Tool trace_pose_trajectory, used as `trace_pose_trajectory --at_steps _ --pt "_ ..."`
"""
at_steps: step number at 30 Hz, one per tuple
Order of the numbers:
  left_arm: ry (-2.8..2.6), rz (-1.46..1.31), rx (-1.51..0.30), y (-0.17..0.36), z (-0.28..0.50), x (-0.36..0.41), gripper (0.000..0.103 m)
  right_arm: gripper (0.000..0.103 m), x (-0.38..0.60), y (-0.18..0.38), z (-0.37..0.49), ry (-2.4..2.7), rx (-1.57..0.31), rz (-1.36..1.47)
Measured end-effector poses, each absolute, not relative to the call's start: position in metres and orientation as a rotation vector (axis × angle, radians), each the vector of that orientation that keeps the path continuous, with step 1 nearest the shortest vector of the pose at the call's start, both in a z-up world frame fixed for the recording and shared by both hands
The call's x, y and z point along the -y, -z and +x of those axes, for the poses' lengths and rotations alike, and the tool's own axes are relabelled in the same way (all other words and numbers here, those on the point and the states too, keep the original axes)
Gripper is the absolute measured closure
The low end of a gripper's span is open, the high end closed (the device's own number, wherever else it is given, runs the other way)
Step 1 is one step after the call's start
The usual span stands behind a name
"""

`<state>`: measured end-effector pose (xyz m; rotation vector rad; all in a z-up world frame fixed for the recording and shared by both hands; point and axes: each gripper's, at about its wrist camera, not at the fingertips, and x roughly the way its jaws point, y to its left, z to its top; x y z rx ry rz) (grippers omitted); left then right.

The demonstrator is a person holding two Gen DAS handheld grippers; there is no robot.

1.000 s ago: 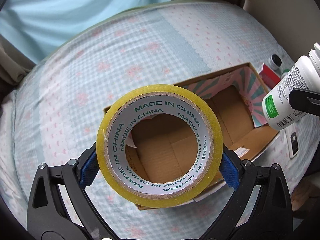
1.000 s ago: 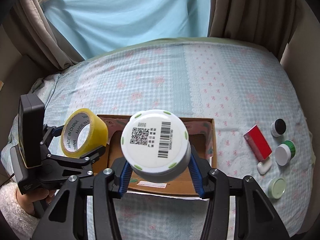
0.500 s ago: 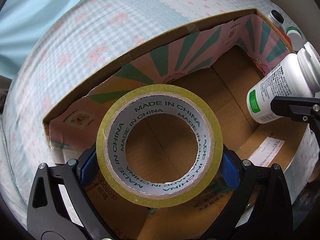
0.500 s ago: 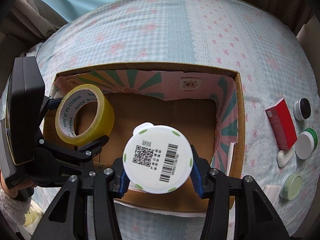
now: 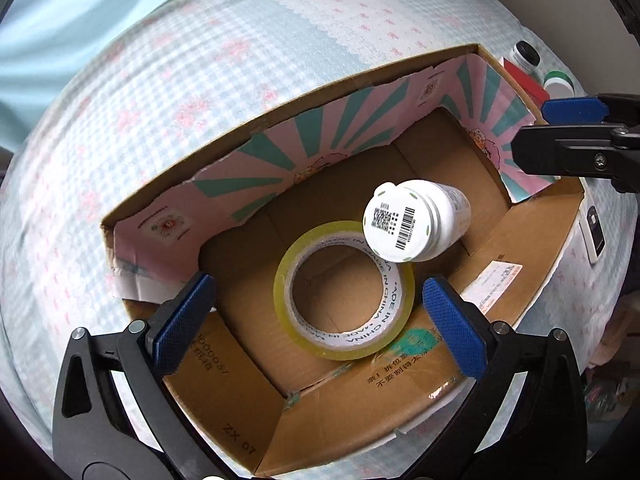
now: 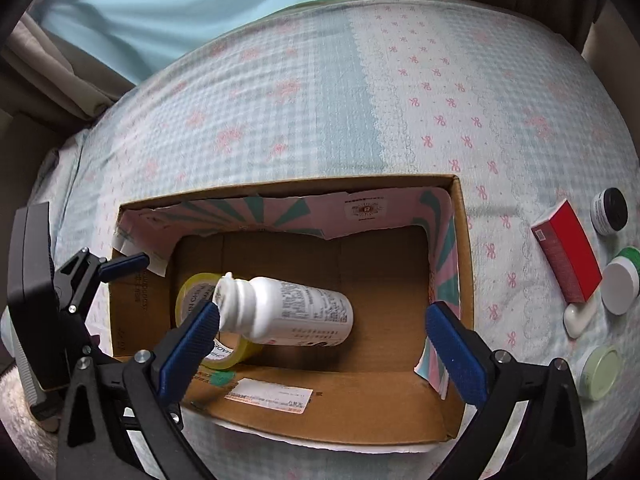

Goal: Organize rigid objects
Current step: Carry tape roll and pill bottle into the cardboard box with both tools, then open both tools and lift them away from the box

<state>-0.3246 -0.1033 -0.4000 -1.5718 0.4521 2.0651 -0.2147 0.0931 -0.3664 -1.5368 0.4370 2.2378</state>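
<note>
Both items released: left gripper (image 5: pixel 318 294) and right gripper (image 6: pixel 322 326) are opening, nothing gripped. Tape roll (image 5: pixel 344 290) and white bottle (image 6: pixel 294 312) now lie in the cardboard box (image 6: pixel 460 220); small items remain outside on the bedspread.

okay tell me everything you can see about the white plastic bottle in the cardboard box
The white plastic bottle is a cylinder with a ribbed white cap bearing a barcode and QR code and small green marks, and a printed label around its body. It lies on its side inside the open cardboard box, its cap end propped on the yellow tape roll. No gripper holds it.
</note>
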Motion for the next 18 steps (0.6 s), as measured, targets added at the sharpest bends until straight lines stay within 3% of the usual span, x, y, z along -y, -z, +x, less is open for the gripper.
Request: trace_pose_trajectory --at_steps 18 --pt "-2.182 -1.545 -0.360 0.348 -0.304 0.124 0.000 0.000 -0.065 0.336 -0.195 -2.247 -0.275 -1.557"
